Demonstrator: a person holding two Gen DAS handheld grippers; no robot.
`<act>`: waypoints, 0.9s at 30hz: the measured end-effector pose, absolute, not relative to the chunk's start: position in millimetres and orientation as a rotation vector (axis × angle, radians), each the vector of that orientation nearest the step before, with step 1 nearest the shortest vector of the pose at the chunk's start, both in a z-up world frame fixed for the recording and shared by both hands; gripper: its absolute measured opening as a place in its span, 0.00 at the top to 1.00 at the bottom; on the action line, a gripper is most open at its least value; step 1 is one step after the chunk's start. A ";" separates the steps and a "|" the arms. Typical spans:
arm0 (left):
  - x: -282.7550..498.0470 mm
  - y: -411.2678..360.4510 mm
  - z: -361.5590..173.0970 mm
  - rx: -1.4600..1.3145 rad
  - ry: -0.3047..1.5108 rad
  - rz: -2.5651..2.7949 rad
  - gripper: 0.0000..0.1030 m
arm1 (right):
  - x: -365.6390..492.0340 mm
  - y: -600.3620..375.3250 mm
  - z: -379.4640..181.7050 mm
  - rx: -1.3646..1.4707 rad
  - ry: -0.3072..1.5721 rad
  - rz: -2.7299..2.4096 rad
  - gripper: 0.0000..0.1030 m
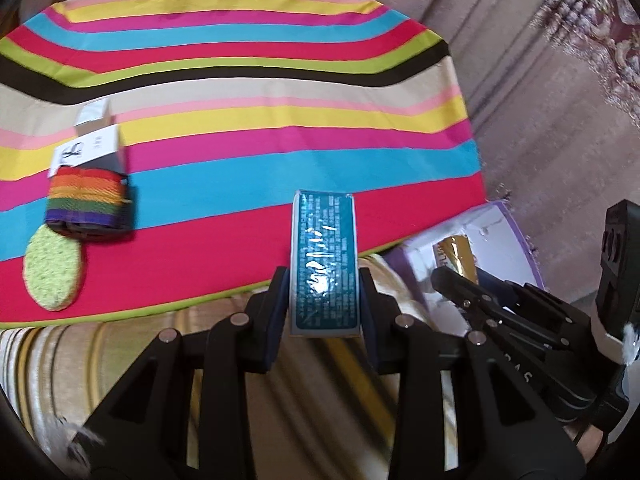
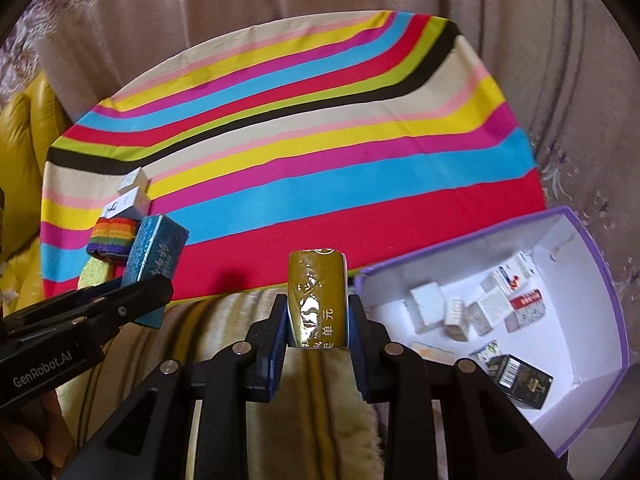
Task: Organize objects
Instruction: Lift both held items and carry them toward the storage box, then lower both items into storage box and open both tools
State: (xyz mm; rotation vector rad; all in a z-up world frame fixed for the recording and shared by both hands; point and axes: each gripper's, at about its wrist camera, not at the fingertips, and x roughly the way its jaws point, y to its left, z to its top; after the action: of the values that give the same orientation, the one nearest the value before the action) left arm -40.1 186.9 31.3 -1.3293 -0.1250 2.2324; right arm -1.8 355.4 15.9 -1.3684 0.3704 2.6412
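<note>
My left gripper (image 1: 324,296) is shut on a teal foil-wrapped box (image 1: 323,256), held above the near edge of the striped cloth (image 1: 280,128). The same teal box (image 2: 154,256) shows at the left of the right wrist view. My right gripper (image 2: 318,320) is shut on a gold foil-wrapped box (image 2: 316,300), just left of the purple-rimmed white box (image 2: 592,264). That box holds several small cartons, among them a black one (image 2: 520,378). On the cloth's left lie a white carton (image 1: 90,148), a rainbow-striped band (image 1: 90,204) and a green oval sponge (image 1: 54,272).
A striped beige cushion (image 1: 120,356) lies under both grippers in front of the cloth. Brown patterned carpet (image 1: 560,80) surrounds the cloth. A yellow cushion (image 2: 24,152) sits at the far left of the right wrist view. A person's fingers (image 2: 32,436) hold the left tool.
</note>
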 end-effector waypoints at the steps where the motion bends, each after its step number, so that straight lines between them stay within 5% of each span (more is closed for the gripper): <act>1: -38.5 192.1 31.7 -1.326 -0.118 2.222 0.64 | 0.9 359.2 15.9 -1.363 0.380 2.633 0.71; 27: -14.2 313.4 32.3 -1.279 0.004 1.916 0.64 | 70.0 461.6 5.6 -1.229 0.498 2.310 0.68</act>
State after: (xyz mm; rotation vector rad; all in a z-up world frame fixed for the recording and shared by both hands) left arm -14.2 313.4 32.3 -1.2794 0.0042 1.9160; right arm 70.0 461.6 5.6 -1.2292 0.4985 2.3104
